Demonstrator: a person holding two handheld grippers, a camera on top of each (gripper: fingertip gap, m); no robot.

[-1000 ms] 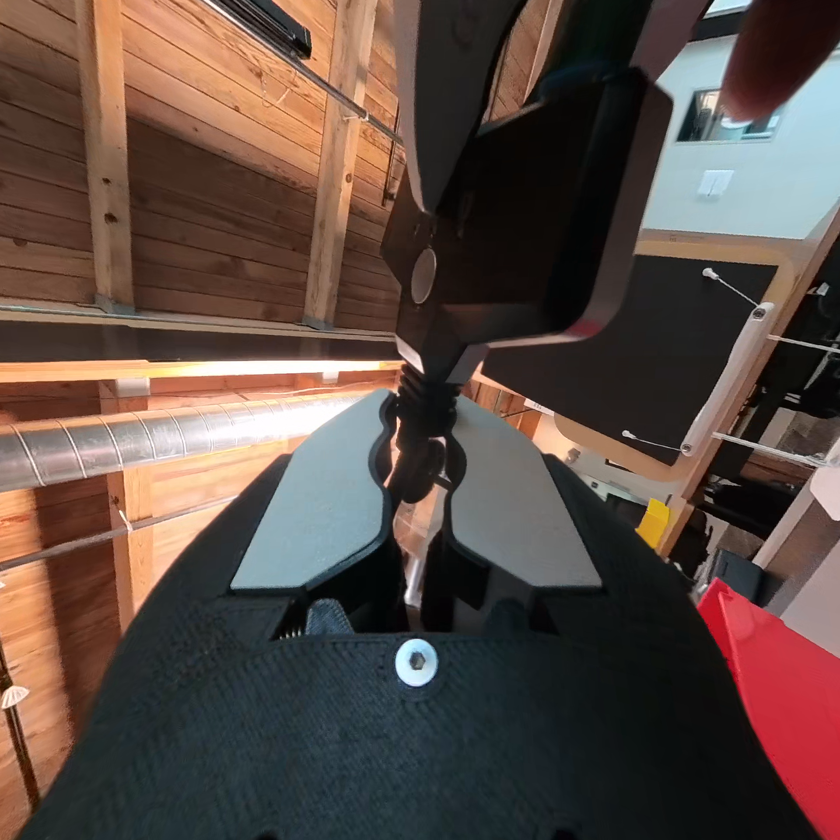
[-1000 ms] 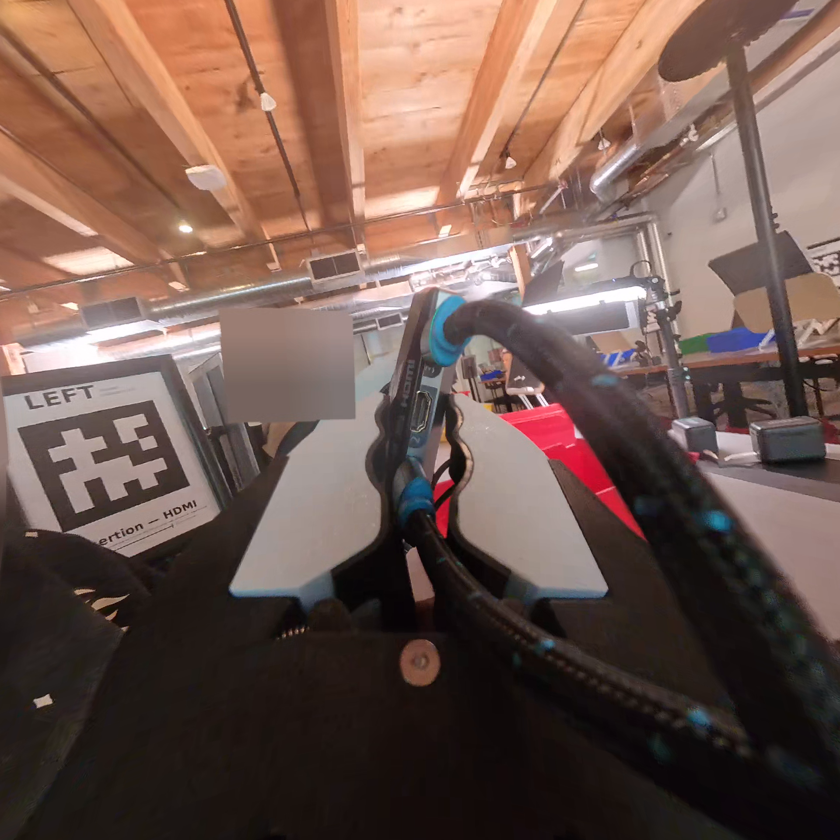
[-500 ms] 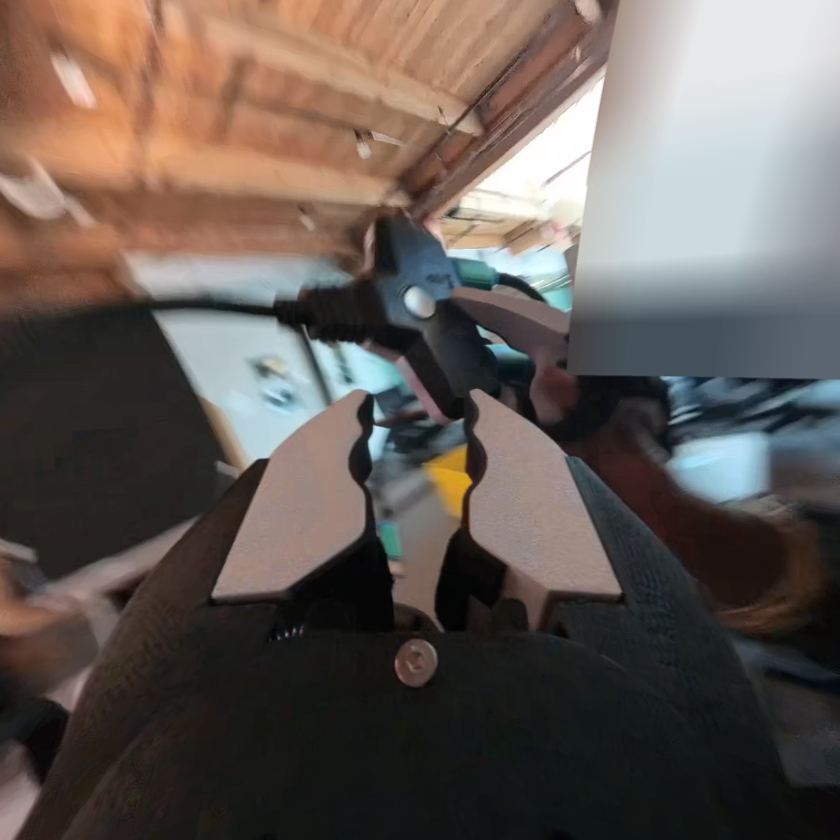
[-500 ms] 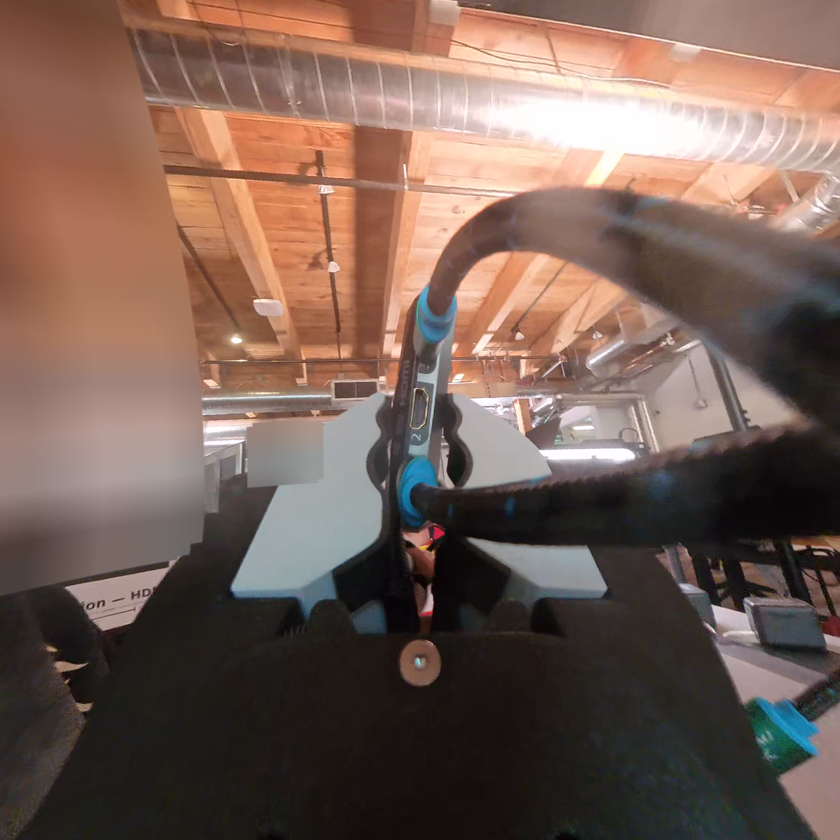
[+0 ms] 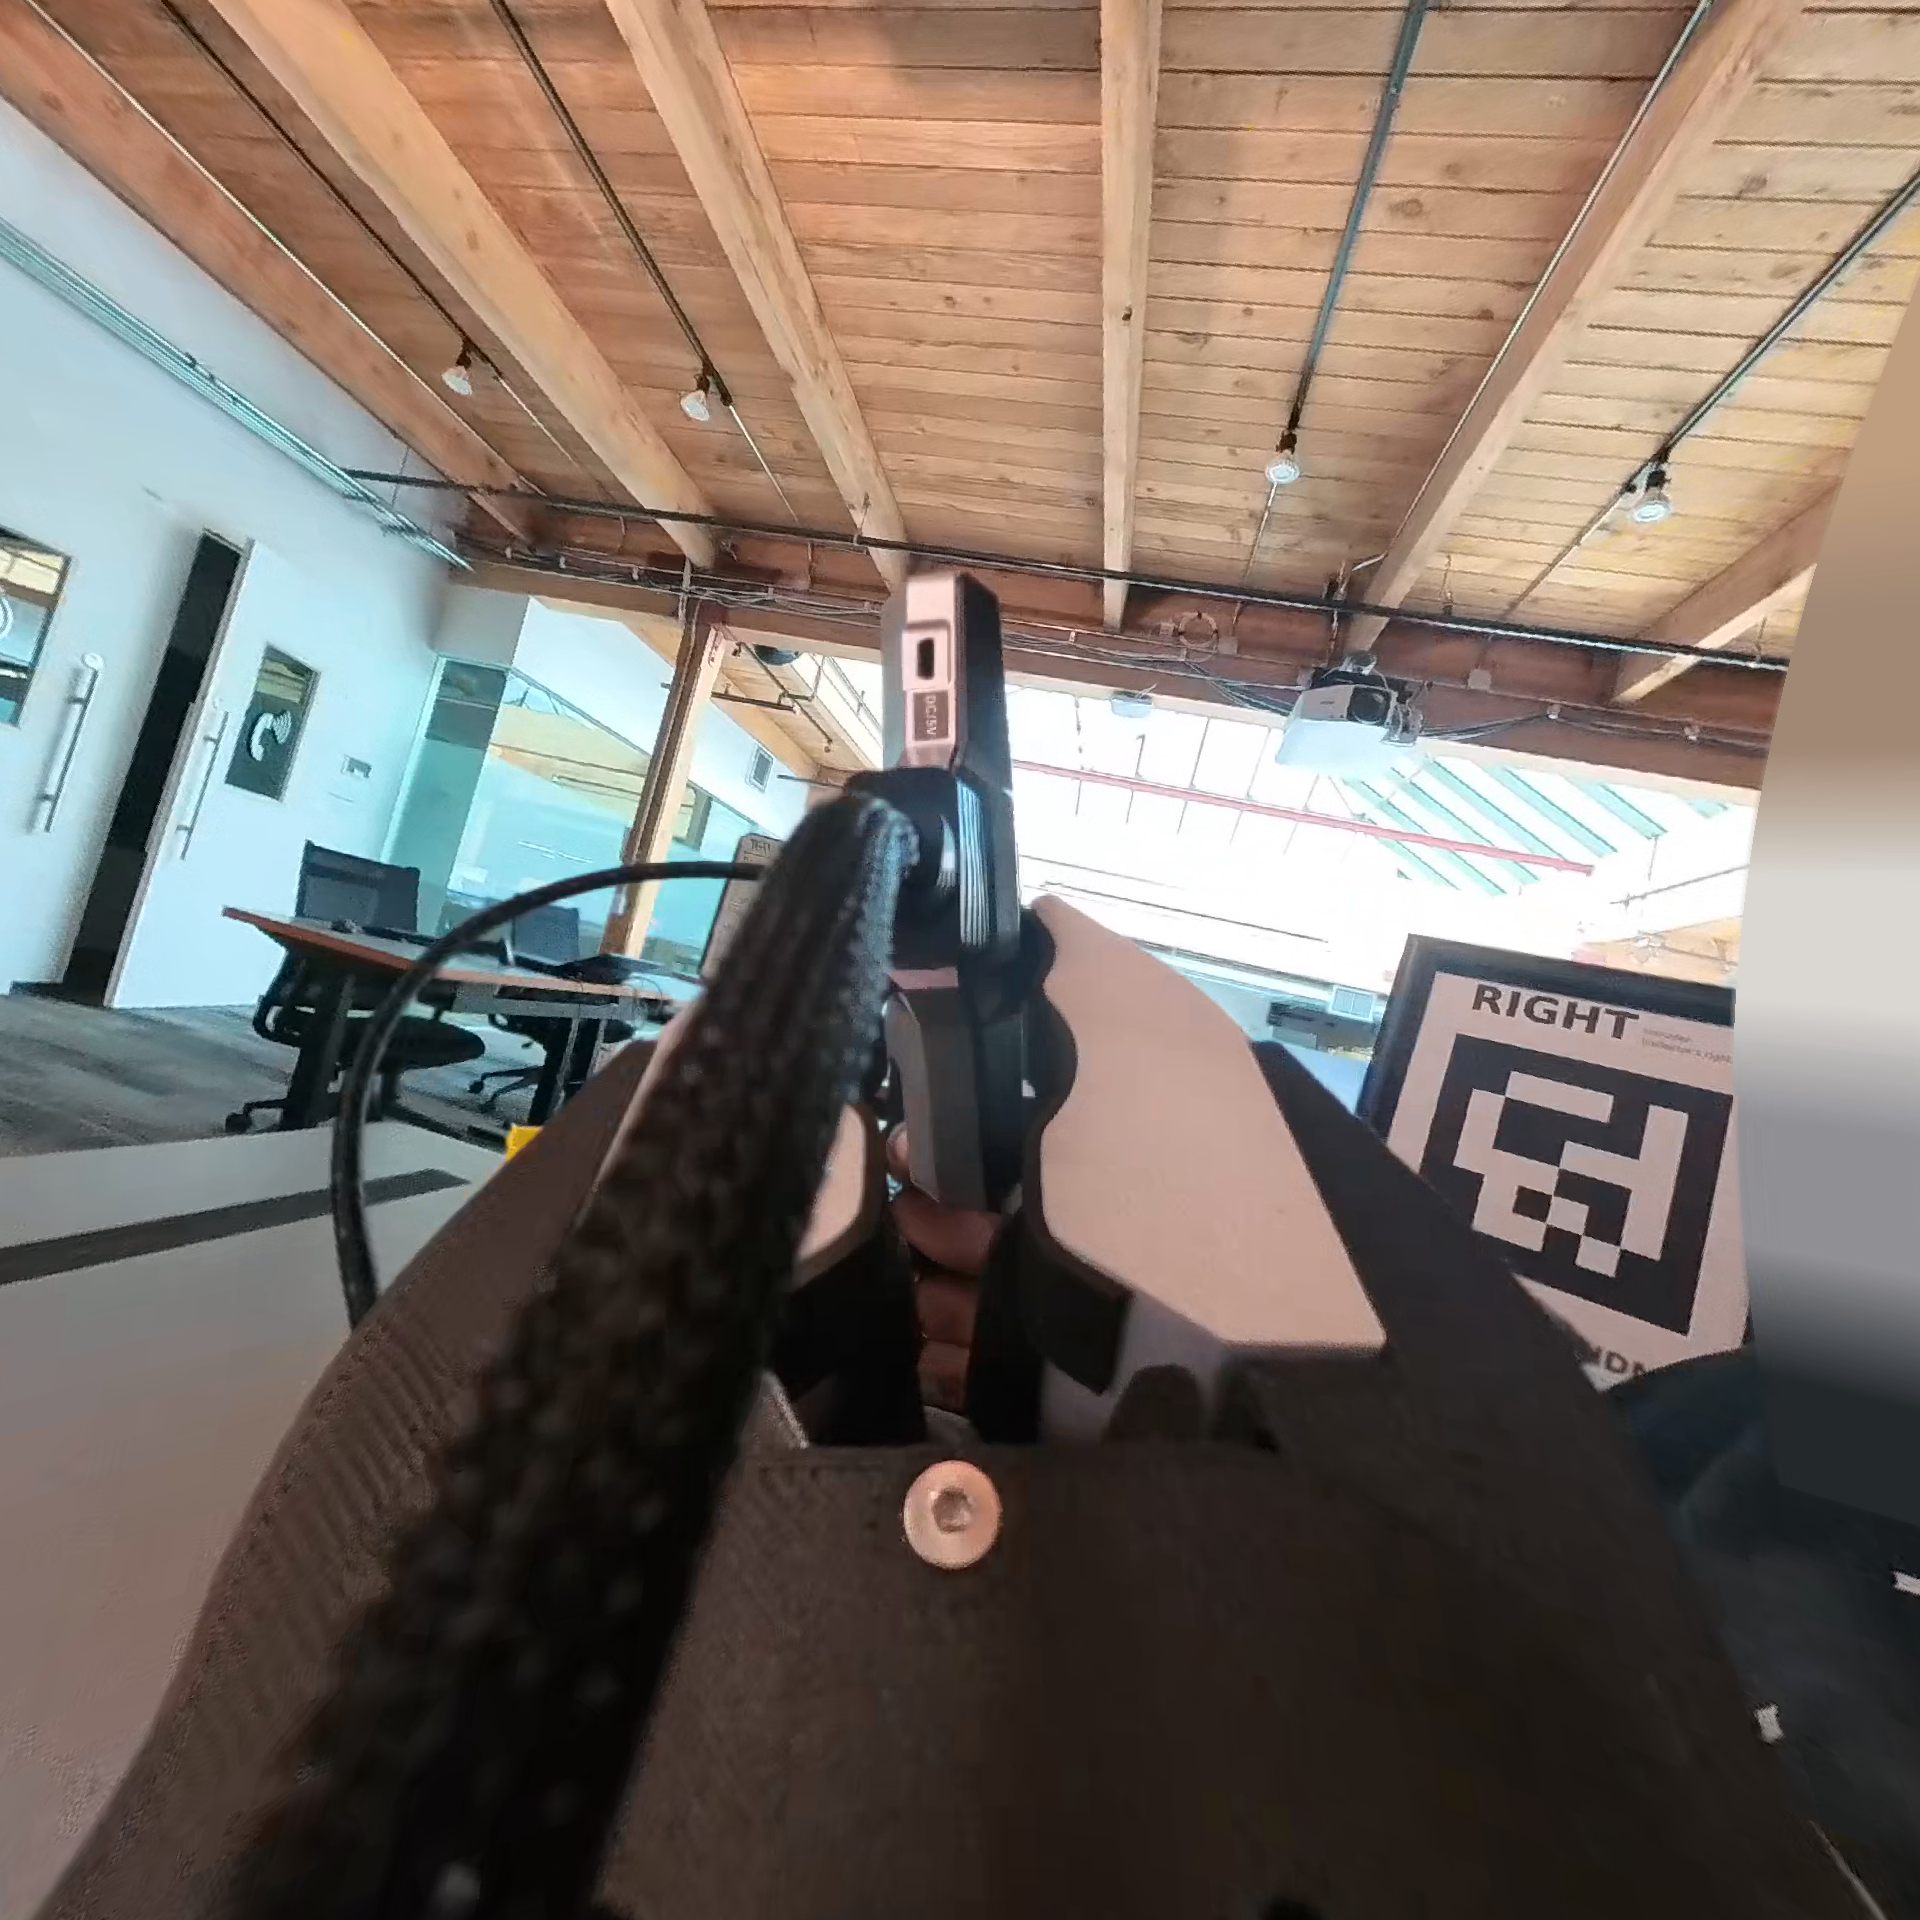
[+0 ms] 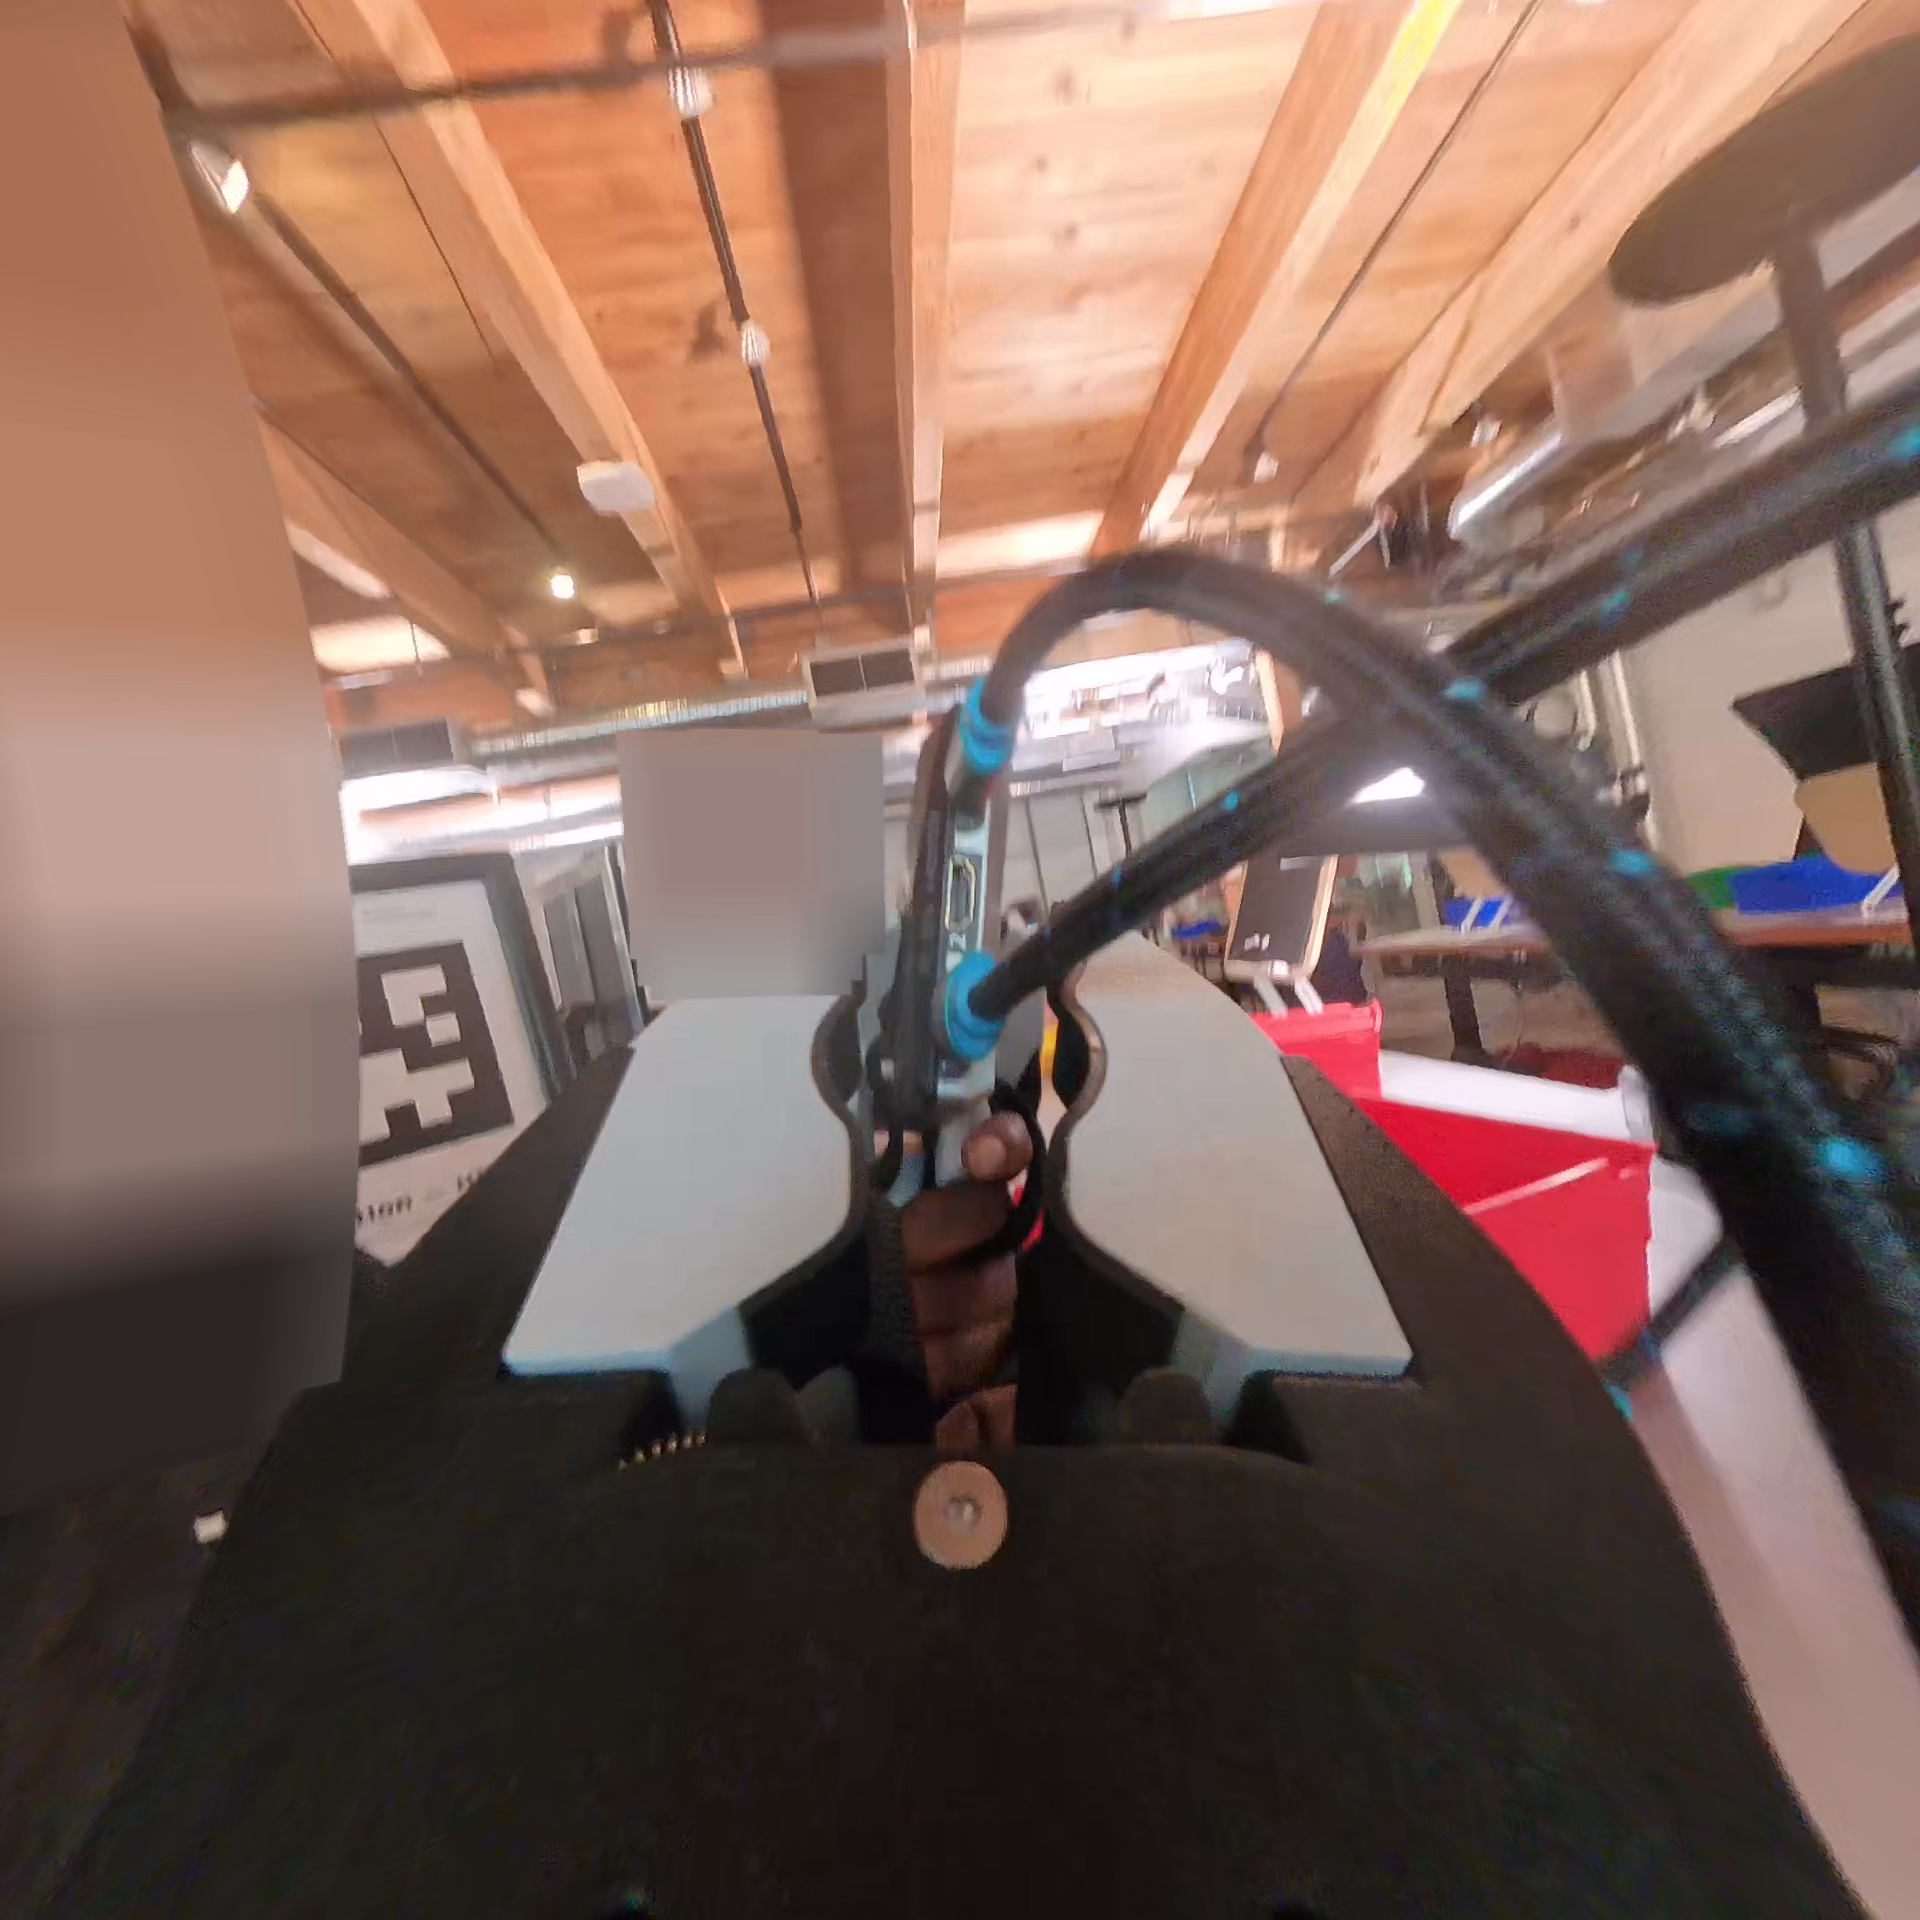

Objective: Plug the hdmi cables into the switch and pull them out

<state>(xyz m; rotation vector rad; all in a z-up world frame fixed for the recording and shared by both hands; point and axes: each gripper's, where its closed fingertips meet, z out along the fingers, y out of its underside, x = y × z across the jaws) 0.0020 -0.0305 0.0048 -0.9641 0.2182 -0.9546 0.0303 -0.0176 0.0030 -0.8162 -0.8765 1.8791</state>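
While left hand-held gripper [image 5: 951,1049] clamps switch [image 5: 951,748], right hand-held gripper [image 6: 961,1049] gapes around it.

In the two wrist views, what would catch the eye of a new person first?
In the left wrist view, the HDMI switch stands on edge between the fingers of the left gripper, with a thick braided black cable plugged into it. In the right wrist view, two black cables with blue collars loop out of the same switch, in front of the open right gripper. Above both hangs a wooden beam ceiling.
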